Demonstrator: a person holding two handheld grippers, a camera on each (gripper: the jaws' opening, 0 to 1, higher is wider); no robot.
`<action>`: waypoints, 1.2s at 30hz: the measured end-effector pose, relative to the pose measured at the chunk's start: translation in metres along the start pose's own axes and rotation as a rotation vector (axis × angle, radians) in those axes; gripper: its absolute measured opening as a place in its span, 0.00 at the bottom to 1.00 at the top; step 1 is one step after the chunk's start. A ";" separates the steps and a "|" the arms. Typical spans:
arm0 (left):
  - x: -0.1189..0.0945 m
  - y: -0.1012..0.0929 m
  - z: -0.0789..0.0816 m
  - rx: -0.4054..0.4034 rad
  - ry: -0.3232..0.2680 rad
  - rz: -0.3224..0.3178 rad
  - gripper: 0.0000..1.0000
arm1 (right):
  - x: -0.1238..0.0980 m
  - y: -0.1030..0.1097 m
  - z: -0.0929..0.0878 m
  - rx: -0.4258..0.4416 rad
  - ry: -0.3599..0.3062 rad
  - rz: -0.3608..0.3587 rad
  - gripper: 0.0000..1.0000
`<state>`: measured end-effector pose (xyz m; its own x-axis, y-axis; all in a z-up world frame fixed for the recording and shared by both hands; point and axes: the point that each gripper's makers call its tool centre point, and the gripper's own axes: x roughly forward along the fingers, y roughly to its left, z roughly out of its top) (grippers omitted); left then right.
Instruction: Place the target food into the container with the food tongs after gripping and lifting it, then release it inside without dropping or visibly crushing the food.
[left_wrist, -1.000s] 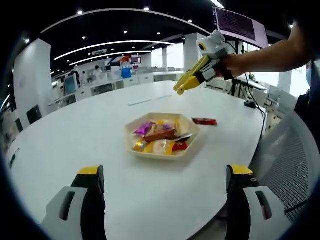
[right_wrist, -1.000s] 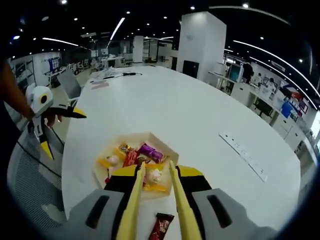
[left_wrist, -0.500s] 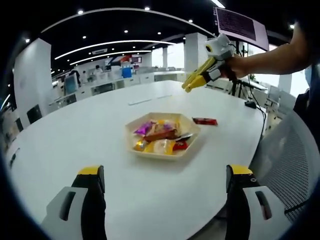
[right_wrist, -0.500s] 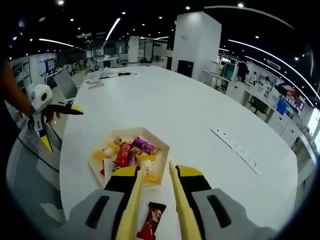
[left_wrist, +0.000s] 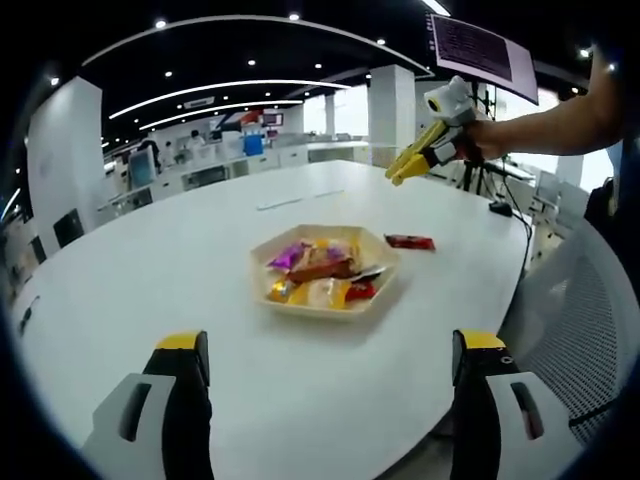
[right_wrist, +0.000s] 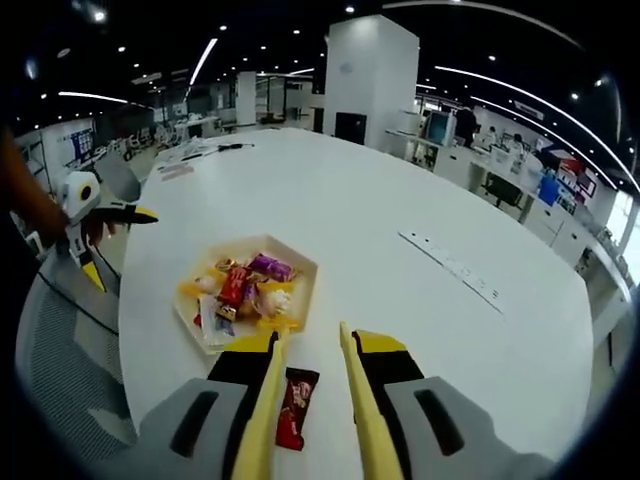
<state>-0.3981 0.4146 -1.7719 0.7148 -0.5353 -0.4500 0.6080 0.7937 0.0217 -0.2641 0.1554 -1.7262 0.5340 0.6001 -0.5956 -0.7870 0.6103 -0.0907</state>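
Note:
A cream hexagonal container (left_wrist: 257, 262) (right_wrist: 306, 266) holds several wrapped sweets on the white table. A red wrapped bar (left_wrist: 410, 242) (right_wrist: 293, 406) lies on the table just outside it. My right gripper (right_wrist: 312, 333) carries yellow tongs; it stands open above the table, and the red bar shows between the tong arms, lower down, with nothing gripped. In the left gripper view a hand holds that right gripper (left_wrist: 411, 167) in the air beyond the bar. My left gripper (left_wrist: 330, 342) is wide open and empty, near the table's edge; the left gripper (right_wrist: 88, 213) hangs off the table's side.
The round white table (left_wrist: 150, 270) runs far beyond the container. A flat power strip (right_wrist: 452, 272) lies on it at the right. A mesh chair (left_wrist: 575, 320) stands by the table's edge, and office desks fill the background.
My right gripper has drawn back from over the container toward the red bar, which now lies between its tong arms. The left gripper has stayed still and open.

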 end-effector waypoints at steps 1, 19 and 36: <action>0.000 0.000 0.000 0.000 -0.002 0.001 0.98 | -0.002 0.000 -0.002 0.003 0.003 -0.003 0.28; 0.000 0.000 -0.001 -0.002 0.007 0.000 0.98 | -0.018 -0.005 -0.017 0.032 0.010 -0.035 0.29; 0.001 0.001 -0.003 0.002 0.014 0.001 0.98 | -0.002 0.007 -0.048 0.091 0.030 -0.035 0.28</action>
<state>-0.3982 0.4159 -1.7750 0.7107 -0.5301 -0.4626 0.6076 0.7939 0.0237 -0.2858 0.1339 -1.7638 0.5502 0.5624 -0.6173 -0.7357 0.6761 -0.0397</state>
